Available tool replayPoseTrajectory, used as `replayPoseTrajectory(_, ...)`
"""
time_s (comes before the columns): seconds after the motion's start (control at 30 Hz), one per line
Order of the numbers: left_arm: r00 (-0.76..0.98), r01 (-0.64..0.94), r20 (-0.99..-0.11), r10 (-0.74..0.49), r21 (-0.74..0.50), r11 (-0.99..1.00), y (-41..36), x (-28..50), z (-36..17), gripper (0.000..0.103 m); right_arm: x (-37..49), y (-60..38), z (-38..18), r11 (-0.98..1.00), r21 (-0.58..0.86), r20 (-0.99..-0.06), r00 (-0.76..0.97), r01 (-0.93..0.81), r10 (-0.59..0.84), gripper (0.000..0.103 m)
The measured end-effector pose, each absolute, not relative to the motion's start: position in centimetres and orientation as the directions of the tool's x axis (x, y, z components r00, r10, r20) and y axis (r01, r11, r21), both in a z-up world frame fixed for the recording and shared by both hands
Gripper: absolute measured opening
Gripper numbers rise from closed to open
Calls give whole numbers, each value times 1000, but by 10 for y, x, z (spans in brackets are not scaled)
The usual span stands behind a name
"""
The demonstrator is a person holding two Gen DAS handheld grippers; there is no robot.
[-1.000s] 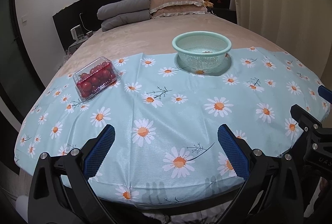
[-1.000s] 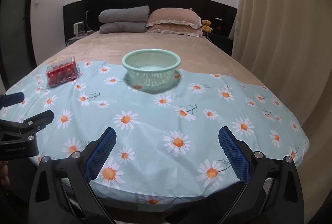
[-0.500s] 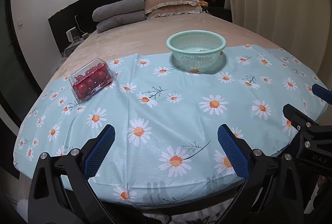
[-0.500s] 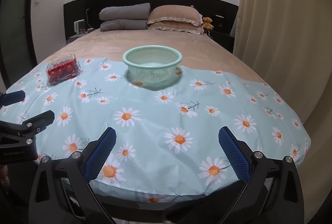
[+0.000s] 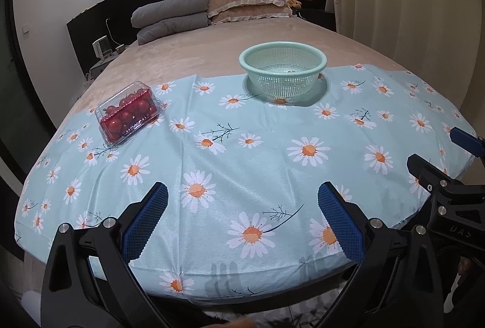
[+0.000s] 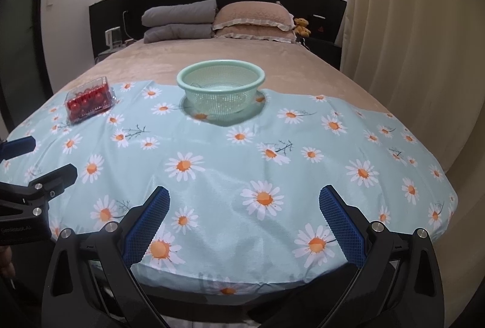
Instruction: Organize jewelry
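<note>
Two grippers, both mine, hang at the near edge of a bed spread with a daisy-print cloth [image 5: 248,164], and neither one has hold of anything. Going from biggest to smallest: the cloth covers the near half of the bed, with tan bedding and pillows [image 6: 251,21] beyond it. On the cloth, far ahead and about on my midline, sits a pale green basket [image 6: 220,88], round, upright and, as far as I can see through its mesh, nearly bare; something small may lie at its bottom in the left view, but I cannot make it out. To the left of the basket and well apart from it lies a clear box of red balls [image 5: 128,112], lid shut, its long axis running from near-left to far-right as I see it from the left side. They look like cherry tomatoes or beads; I cannot tell which, and I see no other jewelry anywhere. My left gripper [image 5: 242,215] is spread wide, its blue pads far apart, and so is my right gripper [image 6: 244,218]. What the coming move turns on, I judge, is that the box lies forward and left of both grippers, so my left hand is clearly the nearer one, while the basket stands nearly straight ahead of my right.
</note>
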State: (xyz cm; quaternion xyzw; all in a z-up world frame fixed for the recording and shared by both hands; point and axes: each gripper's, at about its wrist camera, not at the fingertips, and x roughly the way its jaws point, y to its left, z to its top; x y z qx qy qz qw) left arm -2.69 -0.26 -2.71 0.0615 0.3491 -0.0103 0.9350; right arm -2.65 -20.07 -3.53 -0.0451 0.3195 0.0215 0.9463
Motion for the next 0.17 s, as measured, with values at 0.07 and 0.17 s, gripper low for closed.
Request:
replayPoseTrajectory(0.07,765,61,-643,32,121,991,-4,-29,-26,97,-26,-202,-36,995,-72,-608,794,-68,11,95)
replayPoseTrajectory(0.17,773,56,-633,43,135,989,-5,-29,-24,97,-24,-203,-37,995,-76,-611,792,-64,4,95)
